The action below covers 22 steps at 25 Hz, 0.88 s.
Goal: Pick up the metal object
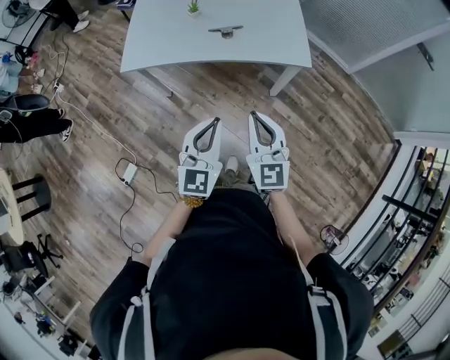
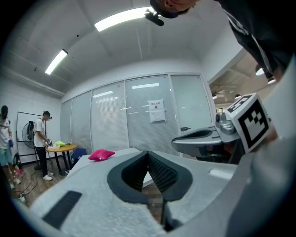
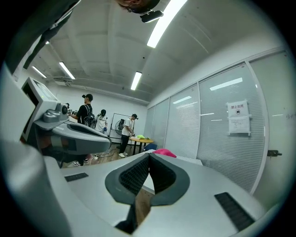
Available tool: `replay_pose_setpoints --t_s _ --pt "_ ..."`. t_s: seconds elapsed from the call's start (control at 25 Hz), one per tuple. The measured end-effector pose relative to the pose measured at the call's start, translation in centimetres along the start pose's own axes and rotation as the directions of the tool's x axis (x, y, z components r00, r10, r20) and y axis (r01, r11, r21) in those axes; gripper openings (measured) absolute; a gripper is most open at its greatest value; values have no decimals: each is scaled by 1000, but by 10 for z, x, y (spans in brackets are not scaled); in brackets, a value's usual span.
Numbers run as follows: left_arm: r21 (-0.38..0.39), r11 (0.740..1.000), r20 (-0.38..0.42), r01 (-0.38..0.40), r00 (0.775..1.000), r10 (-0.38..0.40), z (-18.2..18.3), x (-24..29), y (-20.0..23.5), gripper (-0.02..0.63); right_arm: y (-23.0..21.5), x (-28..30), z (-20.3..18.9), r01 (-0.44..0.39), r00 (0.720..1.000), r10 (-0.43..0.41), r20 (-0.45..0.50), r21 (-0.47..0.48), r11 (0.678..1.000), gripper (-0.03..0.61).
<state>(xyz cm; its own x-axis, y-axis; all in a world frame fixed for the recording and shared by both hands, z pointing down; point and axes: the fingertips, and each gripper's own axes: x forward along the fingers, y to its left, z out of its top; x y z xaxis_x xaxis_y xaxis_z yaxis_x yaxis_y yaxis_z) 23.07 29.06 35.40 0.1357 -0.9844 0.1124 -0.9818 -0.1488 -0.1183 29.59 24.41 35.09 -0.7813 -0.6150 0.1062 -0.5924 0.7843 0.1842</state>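
The metal object (image 1: 226,30), a flat grey bar with a round part under it, lies on the pale table (image 1: 162,42) at the top of the head view, well ahead of both grippers. My left gripper (image 1: 213,121) and right gripper (image 1: 253,114) are held side by side at waist height over the wooden floor, pointing toward the table. Both are shut with nothing between the jaws. In the left gripper view the dark pads of the left gripper (image 2: 147,152) meet at the tip. The right gripper view shows the right gripper (image 3: 149,154) the same way.
A small potted plant (image 1: 193,7) stands at the table's far edge. A pink item (image 2: 101,154) lies on a table ahead. A power strip and cables (image 1: 129,172) lie on the floor at left, near a black stool (image 1: 31,193). People stand by a round table (image 2: 60,148). Glass walls run behind.
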Motion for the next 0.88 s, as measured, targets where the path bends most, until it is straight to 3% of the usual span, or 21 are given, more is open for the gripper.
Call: replay_pose_setpoints --t_s 0.16,0.36,0.68,0.88 --pt "2 1000 1 -9 1000 9 6 16 8 1 -18 11 -4 11 1000 -10 -18 26 1000 2" --pt "-27 1000 0 0 1000 0 -3 35 23 0 -27 35 -8 17 999 -17 -30 -6 1000 2" --pt "-70 993 73 94 993 -89 5 97 44 1 -38 76 -4 22 995 -29 -94 -74 997 2" --pt "-116 986 101 122 989 -111 7 130 80 0 -36 120 -2 17 990 -30 -140 -89 996 2"
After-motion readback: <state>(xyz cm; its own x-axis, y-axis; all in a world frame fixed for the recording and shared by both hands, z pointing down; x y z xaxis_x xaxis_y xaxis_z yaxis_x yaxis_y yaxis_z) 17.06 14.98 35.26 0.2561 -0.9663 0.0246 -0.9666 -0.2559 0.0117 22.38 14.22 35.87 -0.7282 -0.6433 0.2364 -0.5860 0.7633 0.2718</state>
